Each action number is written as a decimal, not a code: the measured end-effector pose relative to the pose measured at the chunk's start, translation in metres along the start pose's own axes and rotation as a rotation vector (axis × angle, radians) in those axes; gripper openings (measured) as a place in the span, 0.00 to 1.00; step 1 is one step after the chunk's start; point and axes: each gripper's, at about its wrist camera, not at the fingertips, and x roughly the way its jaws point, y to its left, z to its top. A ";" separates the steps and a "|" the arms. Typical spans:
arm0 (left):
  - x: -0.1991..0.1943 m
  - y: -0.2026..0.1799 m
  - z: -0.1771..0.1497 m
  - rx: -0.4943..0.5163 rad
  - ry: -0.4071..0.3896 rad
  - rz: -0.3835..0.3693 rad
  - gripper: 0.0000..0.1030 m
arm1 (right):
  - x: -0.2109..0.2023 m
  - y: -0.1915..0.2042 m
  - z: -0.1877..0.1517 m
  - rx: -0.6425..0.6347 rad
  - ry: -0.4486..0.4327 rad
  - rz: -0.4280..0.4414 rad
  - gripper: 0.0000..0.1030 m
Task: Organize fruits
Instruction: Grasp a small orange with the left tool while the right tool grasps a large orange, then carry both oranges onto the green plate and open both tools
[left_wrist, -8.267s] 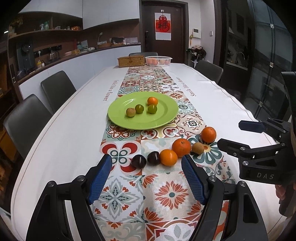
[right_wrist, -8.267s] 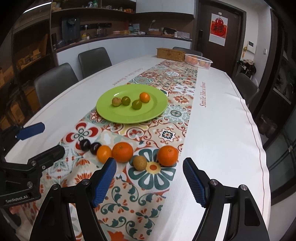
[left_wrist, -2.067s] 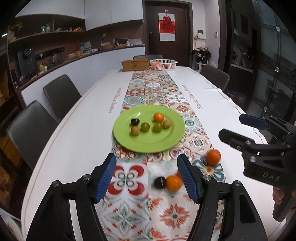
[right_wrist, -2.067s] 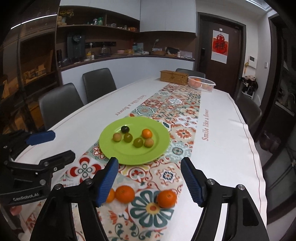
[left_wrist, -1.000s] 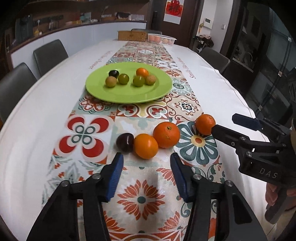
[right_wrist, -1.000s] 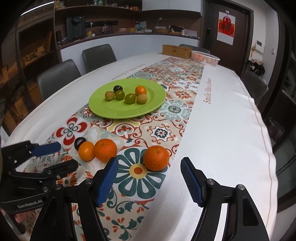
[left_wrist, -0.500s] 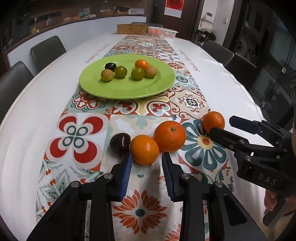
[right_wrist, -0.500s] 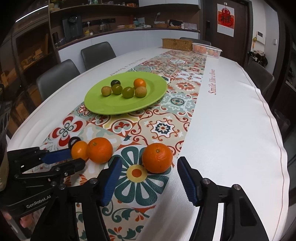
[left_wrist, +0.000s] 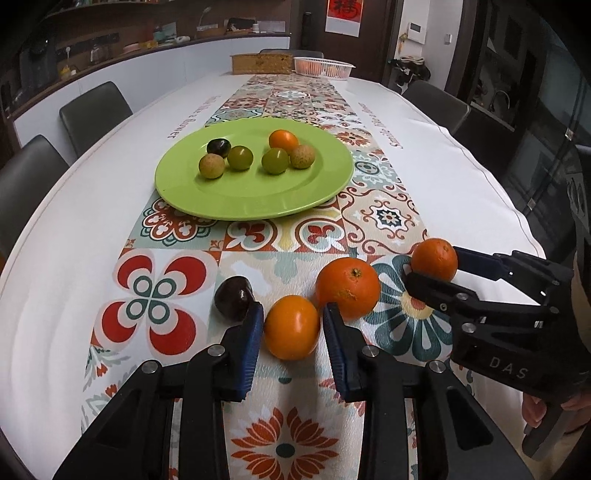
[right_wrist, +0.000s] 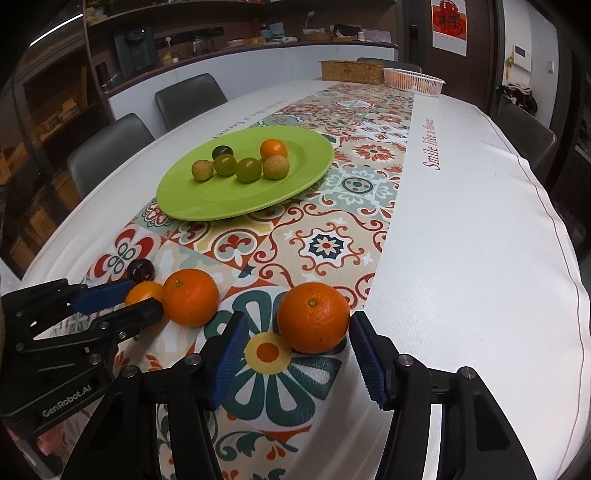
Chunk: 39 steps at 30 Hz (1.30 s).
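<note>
The left gripper (left_wrist: 291, 328) is clamping its jaws on the small orange (left_wrist: 291, 327), near the plate (left_wrist: 255, 199). The right gripper (right_wrist: 295, 350) has just been closing around the right orange (right_wrist: 313, 317), jaws still apart. Both fruits are about ready for lifting onto the plate.

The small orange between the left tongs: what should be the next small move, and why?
Probably lift it straight up. The left tongs look shut on the small orange, which sits close between the dark plum and the bigger orange, so dragging sideways could roll them. Then carry it to the green plate.
</note>
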 end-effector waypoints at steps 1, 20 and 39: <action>0.000 0.000 0.000 -0.003 0.000 -0.001 0.31 | 0.001 0.000 0.001 -0.002 0.001 -0.004 0.56; -0.020 0.003 -0.002 -0.019 -0.022 -0.023 0.30 | -0.031 0.013 -0.002 0.001 -0.046 0.003 0.40; -0.077 0.007 0.001 -0.035 -0.099 -0.013 0.30 | -0.084 0.044 0.001 -0.004 -0.135 0.031 0.40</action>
